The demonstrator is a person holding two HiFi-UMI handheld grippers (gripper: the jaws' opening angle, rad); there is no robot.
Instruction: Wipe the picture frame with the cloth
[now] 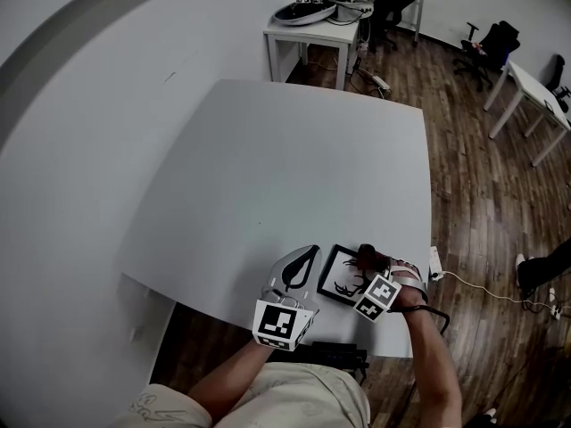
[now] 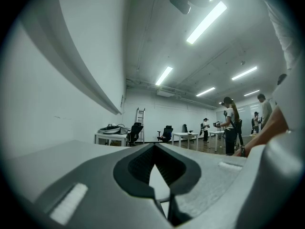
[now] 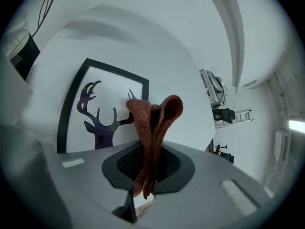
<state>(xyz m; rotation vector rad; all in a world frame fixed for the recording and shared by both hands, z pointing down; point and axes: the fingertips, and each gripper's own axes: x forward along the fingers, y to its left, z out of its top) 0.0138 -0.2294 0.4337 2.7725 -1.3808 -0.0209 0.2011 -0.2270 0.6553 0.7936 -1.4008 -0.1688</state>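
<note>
A black picture frame with a dark deer silhouette lies flat on the white table near its front edge. In the right gripper view the frame fills the left half, just beyond the jaws. My right gripper is shut on a folded rust-brown cloth, whose loop sticks out over the frame's right edge. In the head view the right gripper hovers at the frame's right side with the cloth. My left gripper sits just left of the frame, shut and holding nothing.
The table's front edge runs right below both grippers. A second white desk with gear and black office chairs stand at the back. A power strip lies on the wood floor to the right. People stand far off.
</note>
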